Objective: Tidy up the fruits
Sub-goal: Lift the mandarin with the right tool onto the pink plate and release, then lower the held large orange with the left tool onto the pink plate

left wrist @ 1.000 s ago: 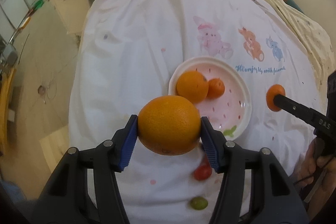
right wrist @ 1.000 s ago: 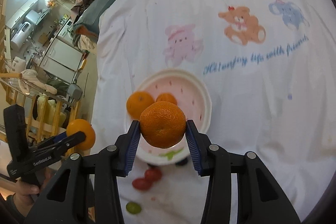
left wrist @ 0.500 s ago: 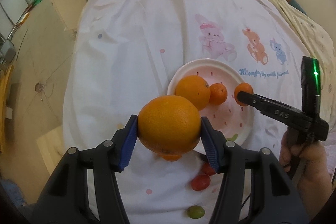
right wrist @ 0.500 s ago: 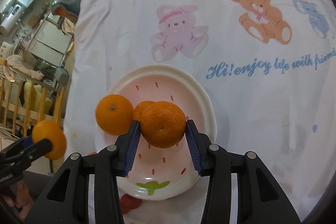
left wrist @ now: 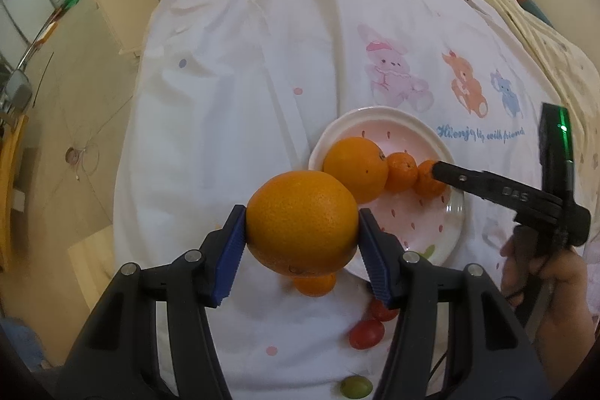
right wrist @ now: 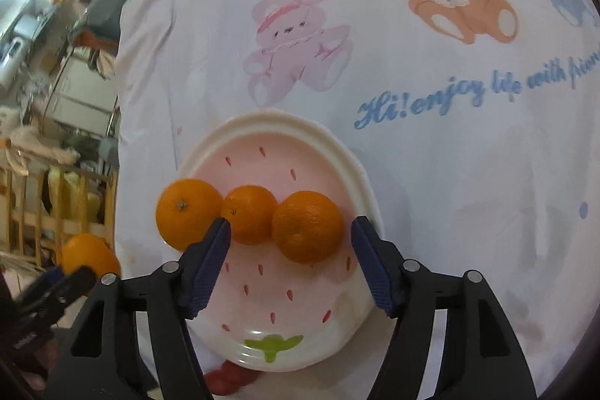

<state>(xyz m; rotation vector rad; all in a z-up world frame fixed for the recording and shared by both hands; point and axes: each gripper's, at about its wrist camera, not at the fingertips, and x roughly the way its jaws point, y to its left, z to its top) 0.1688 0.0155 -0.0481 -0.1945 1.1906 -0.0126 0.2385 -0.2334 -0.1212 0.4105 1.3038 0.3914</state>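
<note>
Orange fills the L wrist view: a big orange (left wrist: 302, 223) sits clamped between the blue pads (left wrist: 230, 259) of the left gripper (left wrist: 300, 257), held up above the white tablecloth (left wrist: 243, 81). Beyond it, the pink strawberry plate (left wrist: 455, 212) holds a second orange (left wrist: 356, 171), a small mandarin (left wrist: 402, 172) touching it, and another mandarin (left wrist: 427, 177) at the tip of the right gripper (left wrist: 437, 171), which reaches in from the right w/ a hand (left wrist: 547, 280) on its grip. From this side I can't tell how far that gripper's fingers stand apart. On the cloth near the plate's close edge: one more small orange fruit (left wrist: 315, 283), partly hidden under the held orange, two red tomatoes (left wrist: 366, 334) and a green grape (left wrist: 355, 388). Cartoon animals (left wrist: 393, 77) are printed farther back.

R wrist view: the right gripper (right wrist: 290, 261) has just been opening; its blue pads (right wrist: 369, 268) stand wide, w/ clear gaps to the fruit. The mandarin (right wrist: 307, 231) lies on the plate (right wrist: 232, 134) between the fingers, nothing pressing it. It touches the small mandarin (right wrist: 249, 220), which touches the orange (right wrist: 185, 212) at the plate's left rim: three in a row. Lower left, blurred, the left gripper (right wrist: 71, 282) w/ its big orange (right wrist: 88, 255). Red fruit (right wrist: 228, 377) peeks out below the plate.
</note>
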